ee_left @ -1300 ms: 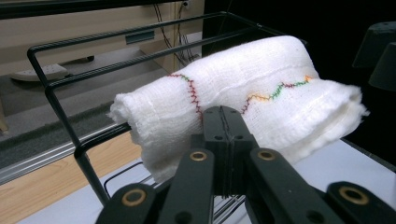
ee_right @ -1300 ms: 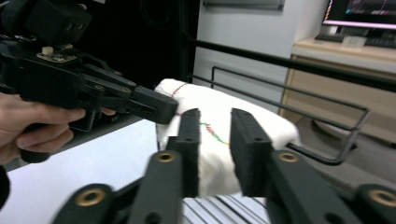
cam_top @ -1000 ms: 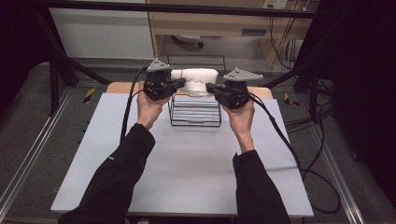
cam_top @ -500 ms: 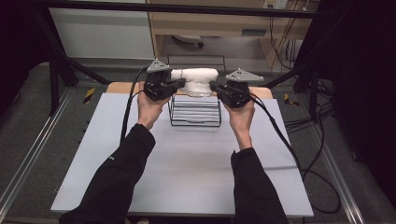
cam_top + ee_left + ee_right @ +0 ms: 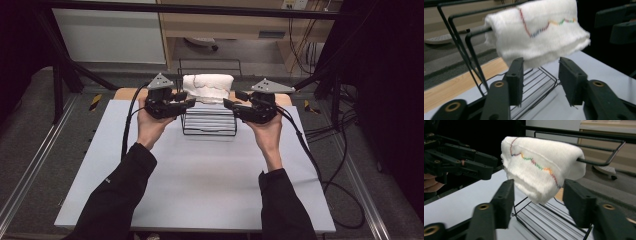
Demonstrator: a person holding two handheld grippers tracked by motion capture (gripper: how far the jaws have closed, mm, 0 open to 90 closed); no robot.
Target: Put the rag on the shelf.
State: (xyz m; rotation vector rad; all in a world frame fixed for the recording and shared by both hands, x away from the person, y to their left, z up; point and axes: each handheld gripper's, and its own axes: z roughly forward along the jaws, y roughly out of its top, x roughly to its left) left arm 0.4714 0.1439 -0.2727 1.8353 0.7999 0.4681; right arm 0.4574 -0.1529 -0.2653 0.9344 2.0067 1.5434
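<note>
Both your left gripper (image 5: 186, 100) and right gripper (image 5: 231, 103) have just opened off the folded white towel (image 5: 208, 88), which could slide off the wire rack (image 5: 209, 125) if brushed.

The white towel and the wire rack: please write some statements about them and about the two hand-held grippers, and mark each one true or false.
1. The white towel hangs over a bar of the black wire rack. True.
2. The towel lies flat on the white table. False: it is draped on the rack, above the table.
3. The left hand-held gripper is shut on the towel. False: its jaws have just been opening and stand apart, below the towel.
4. The right hand-held gripper is open. True: its jaws have just been opening, and the pads do not press the towel.
5. The towel has a coloured zigzag stitch. True.
</note>
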